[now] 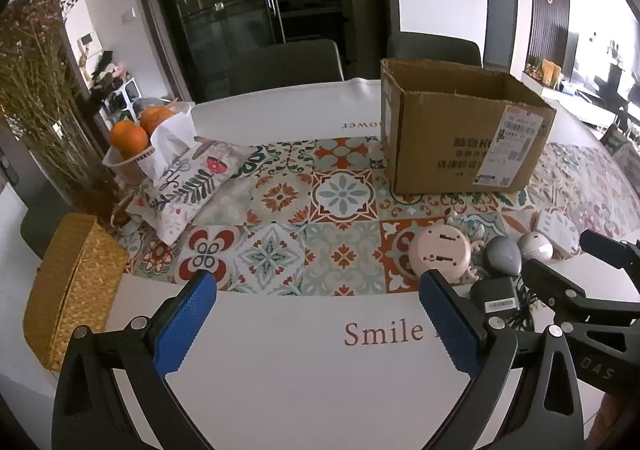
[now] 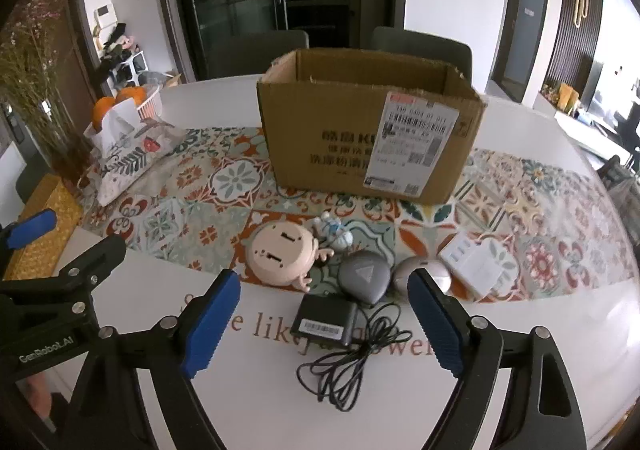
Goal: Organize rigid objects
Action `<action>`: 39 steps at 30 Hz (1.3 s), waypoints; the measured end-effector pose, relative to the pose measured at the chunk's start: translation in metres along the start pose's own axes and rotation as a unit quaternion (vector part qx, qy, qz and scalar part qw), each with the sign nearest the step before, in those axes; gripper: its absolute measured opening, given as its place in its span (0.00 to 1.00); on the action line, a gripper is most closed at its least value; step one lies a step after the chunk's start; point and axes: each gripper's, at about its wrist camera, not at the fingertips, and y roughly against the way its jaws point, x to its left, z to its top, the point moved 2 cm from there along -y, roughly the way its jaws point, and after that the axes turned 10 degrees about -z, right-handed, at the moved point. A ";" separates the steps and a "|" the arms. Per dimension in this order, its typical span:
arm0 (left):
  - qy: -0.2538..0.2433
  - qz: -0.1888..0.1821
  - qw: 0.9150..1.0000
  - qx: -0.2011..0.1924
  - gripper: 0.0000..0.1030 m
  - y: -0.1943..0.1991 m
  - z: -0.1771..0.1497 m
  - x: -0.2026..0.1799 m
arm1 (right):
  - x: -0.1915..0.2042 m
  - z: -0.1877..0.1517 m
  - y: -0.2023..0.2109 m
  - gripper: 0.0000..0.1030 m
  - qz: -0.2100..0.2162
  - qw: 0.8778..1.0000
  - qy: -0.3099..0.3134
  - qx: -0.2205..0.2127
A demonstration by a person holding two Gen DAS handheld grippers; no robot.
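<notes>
An open cardboard box (image 2: 368, 138) stands on the patterned runner; it also shows in the left wrist view (image 1: 460, 134). In front of it lie a round pink gadget (image 2: 280, 258), a small blue-white figurine (image 2: 336, 234), a grey rounded device (image 2: 364, 278), a silver round device (image 2: 428, 272), a white box (image 2: 476, 262) and a black adapter (image 2: 326, 320) with a loose cable (image 2: 360, 362). My right gripper (image 2: 324, 324) is open, with the adapter between its fingers' line, low over the table. My left gripper (image 1: 320, 324) is open and empty over bare white tabletop, left of the pink gadget (image 1: 440, 252).
A patterned tissue pouch (image 1: 192, 182), a basket of oranges (image 1: 136, 130), dried flowers (image 1: 36, 98) and a woven yellow box (image 1: 68, 290) sit at the left. Two chairs (image 2: 420, 46) stand behind the white round table (image 1: 320, 370).
</notes>
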 end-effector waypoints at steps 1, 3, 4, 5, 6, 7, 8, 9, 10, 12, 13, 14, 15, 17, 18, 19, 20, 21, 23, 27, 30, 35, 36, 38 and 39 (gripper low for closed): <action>-0.003 0.001 1.000 0.000 1.00 -0.002 -0.003 0.000 | 0.002 -0.003 -0.004 0.80 -0.002 1.000 0.000 0.003; -0.007 0.000 1.000 0.004 1.00 -0.008 -0.006 0.000 | 0.004 -0.007 -0.009 0.79 -0.007 1.000 0.000 0.007; -0.010 -0.002 1.000 0.007 1.00 -0.012 -0.009 0.000 | 0.004 -0.010 -0.012 0.78 -0.009 1.000 -0.001 0.011; -0.012 -0.005 1.000 0.010 1.00 -0.015 -0.010 0.000 | 0.005 -0.014 -0.016 0.76 -0.009 1.000 -0.002 0.016; -0.015 -0.006 1.000 0.012 1.00 -0.019 -0.013 0.000 | 0.006 -0.016 -0.020 0.76 -0.009 1.000 -0.001 0.021; -0.017 -0.007 1.000 0.015 1.00 -0.022 -0.014 0.000 | 0.007 -0.019 -0.023 0.75 -0.010 1.000 0.000 0.026; -0.020 -0.009 1.000 0.019 1.00 -0.026 -0.017 -0.001 | 0.008 -0.023 -0.026 0.74 -0.013 0.999 0.000 0.032; -0.022 -0.012 0.999 0.021 1.00 -0.029 -0.018 -0.001 | 0.008 -0.025 -0.029 0.73 -0.014 0.999 0.000 0.036; -0.025 -0.013 0.999 0.022 1.00 -0.032 -0.020 -0.001 | 0.008 -0.028 -0.031 0.73 -0.014 0.999 -0.001 0.039; -0.030 -0.015 0.999 0.027 1.00 -0.039 -0.024 -0.001 | 0.009 -0.031 -0.035 0.72 -0.018 0.999 0.000 0.045; -0.033 -0.016 0.999 0.028 1.00 -0.042 -0.026 -0.001 | 0.010 -0.034 -0.039 0.72 -0.021 0.999 0.000 0.049; -0.035 -0.016 0.999 0.029 1.00 -0.045 -0.028 -0.001 | 0.010 -0.035 -0.041 0.71 -0.022 0.998 0.000 0.052; -0.038 -0.016 0.999 0.032 1.00 -0.048 -0.029 0.000 | 0.011 -0.036 -0.044 0.71 -0.024 0.998 0.001 0.055; -0.042 -0.014 0.998 0.038 1.00 -0.054 -0.033 0.001 | 0.013 -0.039 -0.050 0.68 -0.027 0.998 0.004 0.061; -0.043 -0.015 0.998 0.041 1.00 -0.057 -0.034 0.002 | 0.014 -0.041 -0.053 0.68 -0.028 0.998 0.005 0.064; -0.043 -0.015 0.998 0.044 1.00 -0.059 -0.035 0.003 | 0.015 -0.042 -0.056 0.67 -0.028 0.997 0.005 0.065; -0.042 -0.015 0.998 0.047 1.00 -0.062 -0.036 0.003 | 0.016 -0.042 -0.058 0.67 -0.027 0.997 0.005 0.066; -0.040 -0.015 0.998 0.050 1.00 -0.064 -0.037 0.004 | 0.017 -0.043 -0.060 0.67 -0.028 0.997 0.006 0.067; -0.035 -0.016 0.998 0.055 1.00 -0.067 -0.039 0.006 | 0.019 -0.043 -0.066 0.66 -0.029 0.997 0.005 0.070; -0.032 -0.011 0.998 0.061 1.00 -0.074 -0.041 0.009 | 0.022 -0.044 -0.076 0.64 -0.028 0.997 0.004 0.076; -0.033 -0.007 0.997 0.062 1.00 -0.077 -0.042 0.010 | 0.023 -0.045 -0.083 0.60 -0.025 0.996 0.001 0.083; -0.035 -0.005 0.997 0.067 1.00 -0.082 -0.045 0.010 | 0.024 -0.048 -0.092 0.59 -0.031 0.996 0.002 0.088; -0.035 -0.005 0.997 0.068 1.00 -0.083 -0.045 0.009 | 0.024 -0.049 -0.094 0.59 -0.032 0.995 0.001 0.091; -0.033 -0.006 0.997 0.068 1.00 -0.085 -0.045 0.009 | 0.023 -0.049 -0.096 0.59 -0.032 0.996 -0.001 0.089; -0.033 -0.007 0.997 0.068 1.00 -0.086 -0.045 0.009 | 0.023 -0.049 -0.096 0.59 -0.033 0.996 0.000 0.087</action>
